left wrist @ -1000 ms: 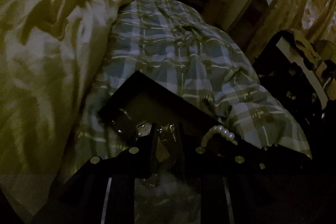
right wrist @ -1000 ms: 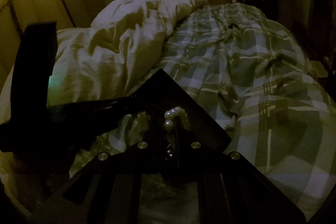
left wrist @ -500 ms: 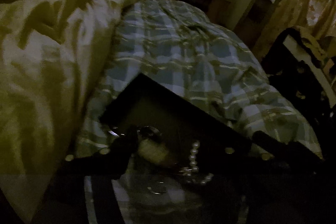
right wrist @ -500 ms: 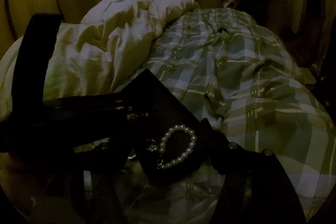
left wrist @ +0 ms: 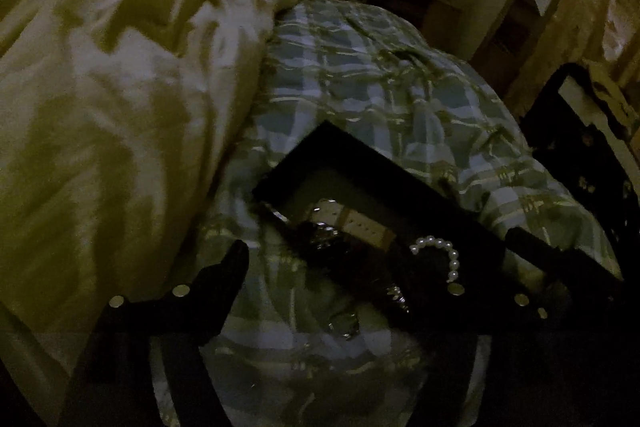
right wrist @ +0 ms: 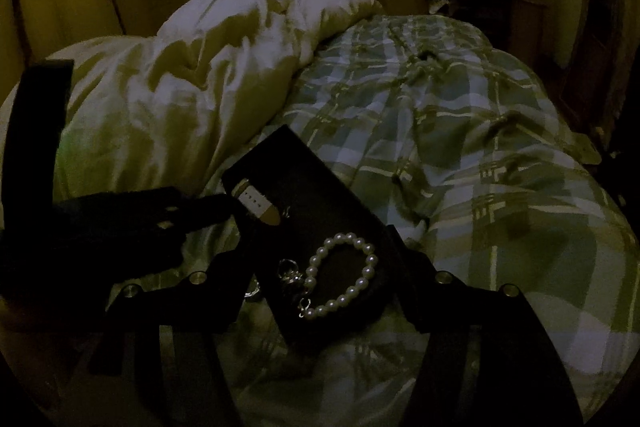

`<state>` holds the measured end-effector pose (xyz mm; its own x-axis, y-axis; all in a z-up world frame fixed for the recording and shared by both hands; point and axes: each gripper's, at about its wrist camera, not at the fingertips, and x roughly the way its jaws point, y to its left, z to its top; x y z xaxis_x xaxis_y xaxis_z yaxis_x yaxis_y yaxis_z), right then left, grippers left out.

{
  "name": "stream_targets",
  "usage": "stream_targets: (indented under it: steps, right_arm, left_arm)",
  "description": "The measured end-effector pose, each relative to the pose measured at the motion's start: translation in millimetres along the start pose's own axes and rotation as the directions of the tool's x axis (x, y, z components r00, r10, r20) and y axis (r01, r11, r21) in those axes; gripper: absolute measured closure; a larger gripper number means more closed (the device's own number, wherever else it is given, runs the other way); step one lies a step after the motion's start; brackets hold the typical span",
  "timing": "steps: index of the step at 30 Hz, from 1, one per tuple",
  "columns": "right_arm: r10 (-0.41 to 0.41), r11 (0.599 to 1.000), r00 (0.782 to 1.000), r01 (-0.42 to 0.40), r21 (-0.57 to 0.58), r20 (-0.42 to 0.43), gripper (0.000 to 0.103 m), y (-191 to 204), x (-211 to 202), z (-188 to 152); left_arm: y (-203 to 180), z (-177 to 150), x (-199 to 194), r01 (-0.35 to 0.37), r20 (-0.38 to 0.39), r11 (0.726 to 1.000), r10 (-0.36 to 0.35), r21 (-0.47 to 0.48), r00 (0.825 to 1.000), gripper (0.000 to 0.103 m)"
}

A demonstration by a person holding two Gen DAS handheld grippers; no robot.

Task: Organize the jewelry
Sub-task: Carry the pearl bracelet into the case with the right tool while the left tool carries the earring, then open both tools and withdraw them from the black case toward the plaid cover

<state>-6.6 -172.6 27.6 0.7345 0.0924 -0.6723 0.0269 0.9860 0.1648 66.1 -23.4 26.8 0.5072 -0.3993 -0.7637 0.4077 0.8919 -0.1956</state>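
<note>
Dim bedroom light falls on a bed covered by a blue-and-green plaid blanket [right wrist: 460, 155], with a crumpled pale duvet [right wrist: 192, 87] heaped at the far left. Near the middle lies a flat black rectangular jewelry tray [right wrist: 320, 195], its long axis running from the near right to the far left in the right wrist view. On its near end rests a white pearl bead bracelet [right wrist: 340, 279] with a small metal clasp, lying as an open loop; toward the far end lies a white perforated watch strap [right wrist: 256, 205].

Both grippers have just been opening. The right gripper [right wrist: 320, 283] stands spread either side of the bracelet without pressing on it, and the left gripper [left wrist: 376, 267] is likewise spread, holding nothing.

The bracelet is probably light, limp and smooth-beaded, so it would likely slip. A pinch across the strand near the clasp seems safest.
</note>
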Motion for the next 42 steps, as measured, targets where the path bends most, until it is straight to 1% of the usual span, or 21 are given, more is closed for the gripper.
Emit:
stream_targets:
  steps: [2,5,11,18,22,25,29,31,32,36,40,42]
  right_arm:
    - [0.001,1.0,1.0,-0.001,-0.023,-0.008,0.04,4.6,1.9,-1.9]
    - [-0.001,0.999,1.0,0.0,-0.054,-0.011,0.04,11.1,2.7,-4.0]
    - [0.002,0.996,1.0,-0.005,-0.086,-0.025,0.04,17.5,5.4,-7.4]
    - [0.018,0.993,0.999,-0.023,-0.116,-0.038,0.04,26.9,5.9,-12.3]
    - [0.048,0.992,0.998,-0.053,-0.112,-0.048,0.04,30.4,5.6,-14.5]
    - [0.067,0.99,0.997,-0.072,-0.119,-0.042,0.04,33.7,3.9,-15.1]
    - [0.083,0.987,0.996,-0.087,-0.132,-0.033,0.041,38.1,1.9,-16.4]
    - [0.093,0.986,0.995,-0.097,-0.136,-0.032,0.043,40.6,1.4,-17.4]
    - [0.097,0.985,0.995,-0.1,-0.138,-0.031,0.045,41.6,1.1,-17.7]
    - [0.101,0.985,0.995,-0.102,-0.136,-0.013,0.049,42.6,-2.0,-18.2]
    - [0.125,0.981,0.992,-0.126,-0.15,-0.018,0.051,47.1,-2.4,-20.3]
    - [0.145,0.974,0.989,-0.149,-0.171,-0.034,0.055,53.8,-0.6,-22.9]
  left_arm:
    - [9.2,-2.2,-3.3,-0.009,0.002,0.999,0.009,-0.031,1.0,0.032]
    - [19.9,-6.8,-5.9,-0.047,0.001,0.997,0.047,-0.059,0.999,0.032]
    - [30.3,-16.3,-5.8,-0.104,-0.024,0.992,0.102,-0.075,0.994,0.032]
    - [49.2,-29.1,-3.8,-0.181,-0.067,0.972,0.173,-0.15,0.983,0.032]
    - [50.7,-36.3,-8.0,-0.242,-0.065,0.962,0.235,-0.128,0.97,0.032]
    - [51.1,-40.7,-11.9,-0.247,-0.067,0.961,0.24,-0.126,0.969,0.034]
    - [46.7,-42.1,-20.8,-0.26,-0.047,0.96,0.256,-0.104,0.965,0.037]
    - [41.1,-43.9,-24.5,-0.278,-0.032,0.957,0.276,-0.085,0.961,0.039]
    - [38.6,-45.1,-25.3,-0.284,-0.028,0.956,0.283,-0.075,0.959,0.039]
    - [34.0,-53.0,-27.3,-0.31,-0.04,0.95,0.309,-0.029,0.95,0.041]
    - [42.3,-58.5,-32.1,-0.301,-0.06,0.953,0.298,-0.034,0.953,0.043]
    - [44.4,-59.7,-33.5,-0.304,-0.064,0.952,0.301,-0.031,0.951,0.044]
